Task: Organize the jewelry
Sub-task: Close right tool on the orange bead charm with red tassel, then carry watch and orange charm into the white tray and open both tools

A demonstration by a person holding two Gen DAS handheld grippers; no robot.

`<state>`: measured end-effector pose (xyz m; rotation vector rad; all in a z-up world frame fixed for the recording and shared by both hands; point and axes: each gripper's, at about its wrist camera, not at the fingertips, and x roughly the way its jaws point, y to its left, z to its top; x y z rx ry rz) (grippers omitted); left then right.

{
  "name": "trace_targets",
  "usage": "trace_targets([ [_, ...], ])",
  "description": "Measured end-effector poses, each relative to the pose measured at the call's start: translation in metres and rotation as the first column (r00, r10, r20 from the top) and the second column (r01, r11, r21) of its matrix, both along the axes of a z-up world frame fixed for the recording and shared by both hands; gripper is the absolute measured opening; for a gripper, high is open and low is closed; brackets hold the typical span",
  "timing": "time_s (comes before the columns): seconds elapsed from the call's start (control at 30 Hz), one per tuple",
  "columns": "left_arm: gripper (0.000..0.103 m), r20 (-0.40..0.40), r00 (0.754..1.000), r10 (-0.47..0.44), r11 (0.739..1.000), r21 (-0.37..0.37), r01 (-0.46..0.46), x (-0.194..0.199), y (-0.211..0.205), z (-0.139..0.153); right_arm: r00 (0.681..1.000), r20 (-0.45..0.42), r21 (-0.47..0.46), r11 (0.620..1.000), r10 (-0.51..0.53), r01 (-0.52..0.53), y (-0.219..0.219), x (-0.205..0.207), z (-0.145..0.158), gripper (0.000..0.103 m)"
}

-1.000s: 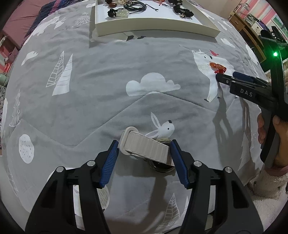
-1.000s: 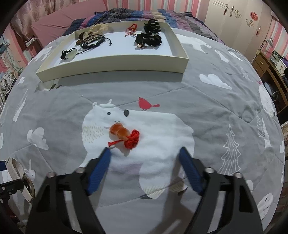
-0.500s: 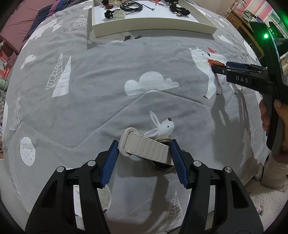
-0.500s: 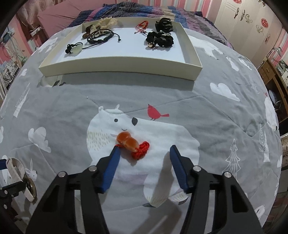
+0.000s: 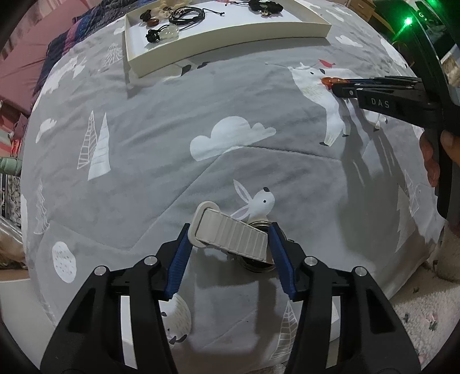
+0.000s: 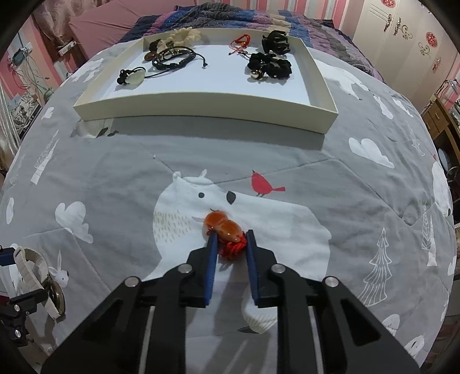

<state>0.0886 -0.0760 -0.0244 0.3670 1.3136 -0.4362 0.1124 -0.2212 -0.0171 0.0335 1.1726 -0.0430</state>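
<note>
A watch with a beige ribbed strap [image 5: 230, 234] lies on the grey printed bedspread, between the jaws of my left gripper [image 5: 228, 238], which touch its two ends. It also shows in the right wrist view [image 6: 37, 276]. My right gripper [image 6: 230, 238] is closed around an orange gourd pendant with a red knotted cord [image 6: 225, 230] on the white bear print. In the left wrist view the pendant's orange tip [image 5: 327, 81] shows at the right gripper's fingertips [image 5: 337, 86]. A cream tray [image 6: 201, 105] at the back holds several bracelets, pendants and black hair ties.
The bedspread [image 5: 143, 172] curves down toward the floor at the front and right. A wooden cabinet [image 6: 440, 115] stands to the right of the bed. A folded dark quilt [image 6: 230, 14] lies behind the tray.
My right gripper has moved forward over the orange pendant and its jaws have closed around the red cord. My left gripper has stayed around the watch.
</note>
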Motion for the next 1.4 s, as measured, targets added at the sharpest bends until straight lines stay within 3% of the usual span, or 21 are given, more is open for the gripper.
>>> trace_targets([
  [0.33,0.051,0.013,1.000,-0.006,1.000,-0.001,0.006,0.000,-0.001,0.001,1.000,0.014,-0.052,0.999,0.010,-0.009,-0.001,-0.002,0.004,0.015],
  [0.67,0.043,0.025,1.000,0.011,0.998,-0.067,-0.009,0.001,0.008,0.014,0.999,0.051,-0.088,0.996,0.013,-0.009,0.002,-0.006,0.015,0.014],
  [1.13,0.034,0.025,0.999,0.027,0.989,-0.146,-0.023,0.011,0.011,0.028,0.995,0.103,-0.080,0.997,-0.005,0.013,-0.006,-0.004,0.035,0.014],
  [1.4,0.031,0.076,0.997,0.019,0.984,-0.177,-0.005,0.015,0.009,0.048,0.992,0.124,-0.065,0.998,-0.015,0.023,-0.009,-0.001,0.039,0.014],
])
